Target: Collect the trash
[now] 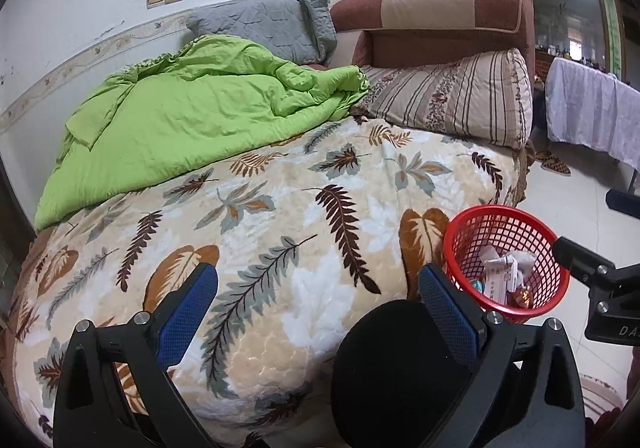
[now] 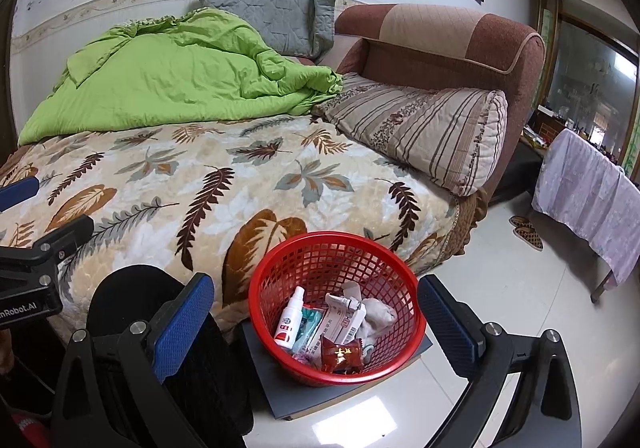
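Right gripper [image 2: 316, 312] fingers spread wide, nothing btwn them; left gripper [image 1: 318, 302] likewise spread, empty, over the bed's leaf-print blanket [image 1: 280, 215]; red basket [image 2: 280, 268] sits on a grey board [image 2: 288, 388] on the floor beside the bed, w/ spray bottle [image 2: 290, 318], med boxes, wrappers inside; farther back green quilt [image 2: 172, 75], striped pillow [image 2: 432, 127], grey pillow [image 2: 276, 15].

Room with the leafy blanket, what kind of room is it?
Most likely a bedroom in someone's home. There is a bed with a leaf-patterned cover, a crumpled green quilt and a striped pillow lying on it. A red basket of trash sits beside the bed.
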Available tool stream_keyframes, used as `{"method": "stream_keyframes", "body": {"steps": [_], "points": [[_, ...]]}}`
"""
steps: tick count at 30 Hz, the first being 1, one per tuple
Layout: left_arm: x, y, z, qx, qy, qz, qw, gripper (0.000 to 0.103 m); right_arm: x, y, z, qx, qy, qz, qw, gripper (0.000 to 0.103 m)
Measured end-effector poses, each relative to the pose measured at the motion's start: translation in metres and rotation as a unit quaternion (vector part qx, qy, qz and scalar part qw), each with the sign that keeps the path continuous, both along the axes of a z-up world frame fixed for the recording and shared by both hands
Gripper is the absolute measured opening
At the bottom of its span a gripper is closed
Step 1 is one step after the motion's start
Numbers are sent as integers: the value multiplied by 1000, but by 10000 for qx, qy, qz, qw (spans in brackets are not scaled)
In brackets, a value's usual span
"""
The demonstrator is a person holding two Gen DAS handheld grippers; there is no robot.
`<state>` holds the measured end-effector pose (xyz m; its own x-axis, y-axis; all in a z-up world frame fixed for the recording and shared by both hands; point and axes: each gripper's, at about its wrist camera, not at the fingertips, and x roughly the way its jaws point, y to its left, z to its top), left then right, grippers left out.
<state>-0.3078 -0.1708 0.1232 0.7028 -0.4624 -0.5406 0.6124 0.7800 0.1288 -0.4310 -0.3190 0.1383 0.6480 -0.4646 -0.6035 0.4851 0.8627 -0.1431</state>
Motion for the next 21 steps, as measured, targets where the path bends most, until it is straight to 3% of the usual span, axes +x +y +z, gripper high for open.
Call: {"method": "stream_keyframes", "body": {"steps": [21], "points": [[3, 2, -1, 41, -9, 129, 9999, 100, 3, -2, -6, 26, 61, 49, 10000, 102]]}}
